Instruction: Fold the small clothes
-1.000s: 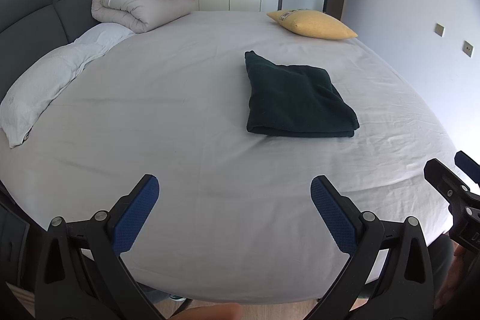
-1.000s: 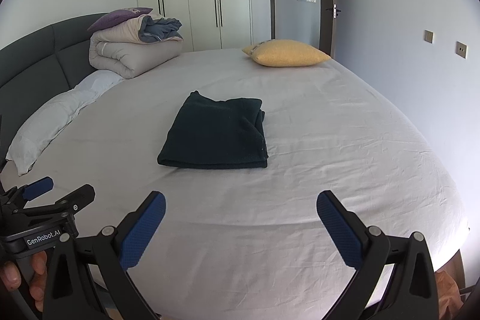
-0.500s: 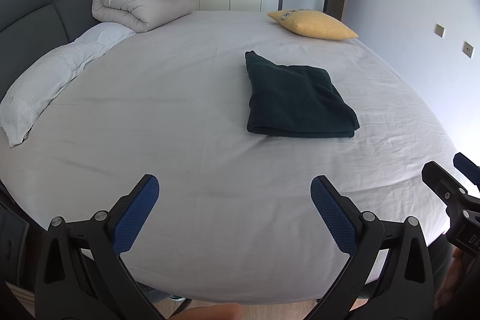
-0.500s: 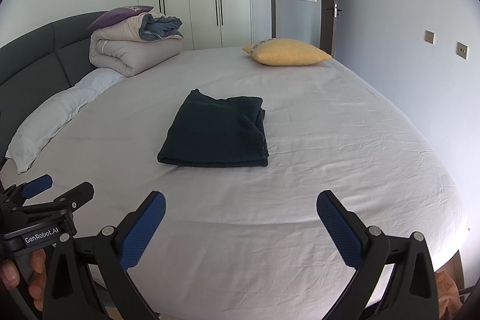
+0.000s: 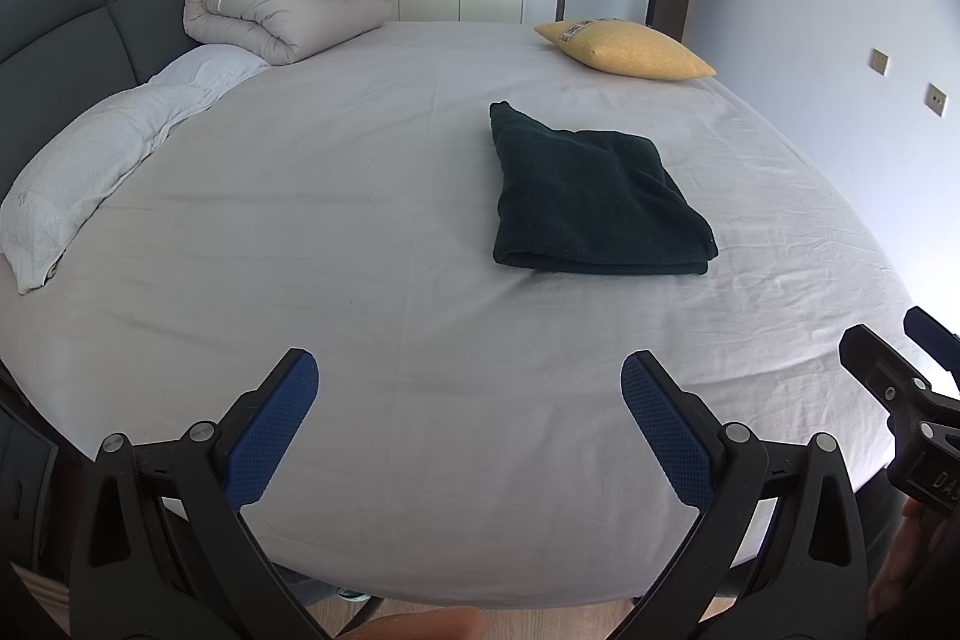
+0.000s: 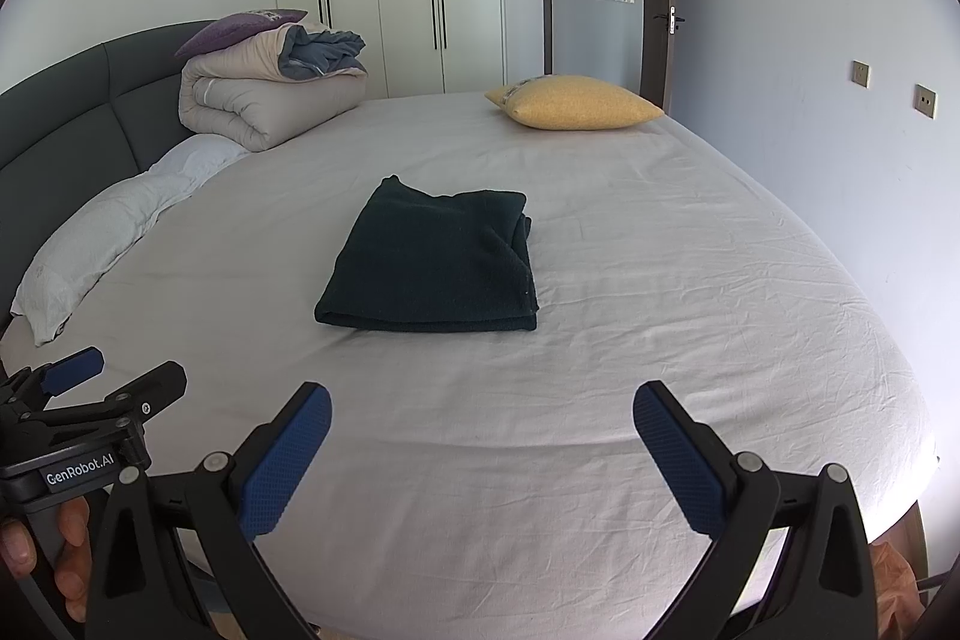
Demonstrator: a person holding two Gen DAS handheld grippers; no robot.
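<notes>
Hovering at the lower left of its frame, the left hand-held gripper (image 5: 468,394) gapes wide, empty; the dark garment (image 5: 591,196) lies folded at centre-right of the bed (image 5: 360,244) — folding looks finished — while the right hand-held gripper (image 6: 480,424) is likewise spread and empty.

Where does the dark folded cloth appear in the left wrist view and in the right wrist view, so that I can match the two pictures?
Left wrist: the cloth lies right of centre on the sheet.
Right wrist: the cloth lies left of centre, in the middle depth.
Shared landmark: the yellow pillow, behind the cloth near the door in both views.
</notes>
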